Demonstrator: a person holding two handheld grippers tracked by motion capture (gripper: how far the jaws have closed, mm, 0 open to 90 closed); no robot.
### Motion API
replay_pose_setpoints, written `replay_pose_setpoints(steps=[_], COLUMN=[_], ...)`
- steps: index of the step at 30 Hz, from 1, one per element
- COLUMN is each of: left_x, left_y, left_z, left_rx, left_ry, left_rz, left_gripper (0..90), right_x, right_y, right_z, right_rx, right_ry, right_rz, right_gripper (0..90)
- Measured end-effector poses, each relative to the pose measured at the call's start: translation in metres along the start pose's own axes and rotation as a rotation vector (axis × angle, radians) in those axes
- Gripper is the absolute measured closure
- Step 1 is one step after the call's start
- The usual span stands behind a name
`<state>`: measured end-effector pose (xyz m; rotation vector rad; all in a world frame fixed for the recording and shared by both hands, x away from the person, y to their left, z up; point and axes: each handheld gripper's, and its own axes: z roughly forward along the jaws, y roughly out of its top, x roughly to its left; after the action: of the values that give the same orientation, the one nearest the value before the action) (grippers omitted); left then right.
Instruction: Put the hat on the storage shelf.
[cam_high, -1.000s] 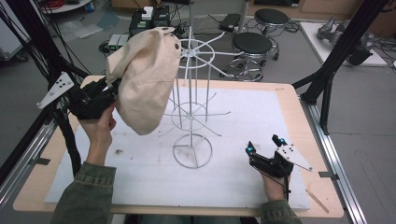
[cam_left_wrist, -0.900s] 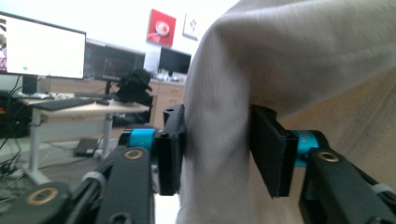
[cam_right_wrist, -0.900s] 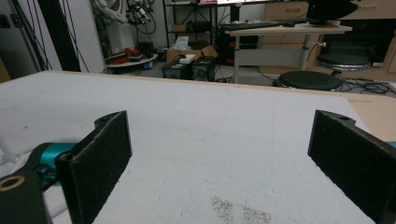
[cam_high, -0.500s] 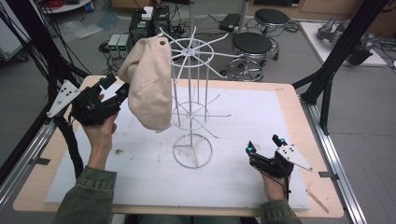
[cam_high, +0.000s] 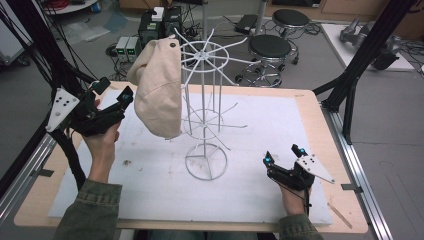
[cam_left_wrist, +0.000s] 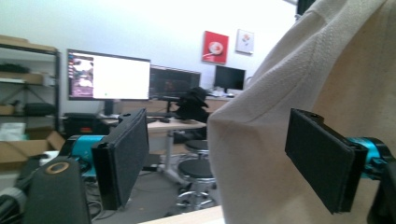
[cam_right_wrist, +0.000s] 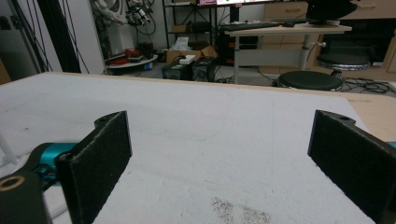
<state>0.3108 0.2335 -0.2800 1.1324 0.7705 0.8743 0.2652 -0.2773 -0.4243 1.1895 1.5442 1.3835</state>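
Observation:
A cream cap (cam_high: 159, 95) hangs from the top of a white wire rack (cam_high: 206, 161) on the table. My left gripper (cam_high: 115, 89) is just left of the cap, and its jaws have just been opening. In the left gripper view the cap's fabric (cam_left_wrist: 299, 93) shows ahead between the two black pads (cam_left_wrist: 123, 154), which stand wide and do not press on it. My right gripper (cam_high: 283, 154) rests low on the white mat (cam_high: 280, 115) at the front right. It is open, with nothing between the right gripper's pads (cam_right_wrist: 100, 158).
The rack's thin wire arms (cam_high: 235, 125) stick out sideways at mid height. Black frame posts (cam_high: 350, 80) stand at the table's left and right edges. Stools (cam_high: 270, 47) and floor equipment lie beyond the far edge.
The left gripper has let go of the cap and opened wide. The cap, earlier pulled out to the left, now hangs straight down against the rack. The right gripper has not moved.

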Motion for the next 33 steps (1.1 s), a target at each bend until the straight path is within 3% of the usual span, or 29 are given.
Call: replay_pose_setpoints(steps=[12, 25, 33], left_x=[0.0, 0.001, 0.007], left_y=[0.011, 0.009, -0.001], left_z=[-0.01, -0.03, -0.056], left_rx=[-0.012, 0.003, 0.003], left_ry=[0.172, 0.292, 0.356], left_rz=[0.106, 0.194, 0.191], left_gripper=[20.9, 22.3, 22.3], right_x=[0.0, 0.001, 0.002], right_y=[0.0, 0.0, 0.0], right_z=[0.0, -0.001, -0.004], right_rx=[-0.005, -0.003, -0.004], right_ry=[-0.003, -0.005, -0.014], right_rz=[0.003, 0.006, 0.002], right_gripper=[5.1, 5.1, 5.1])
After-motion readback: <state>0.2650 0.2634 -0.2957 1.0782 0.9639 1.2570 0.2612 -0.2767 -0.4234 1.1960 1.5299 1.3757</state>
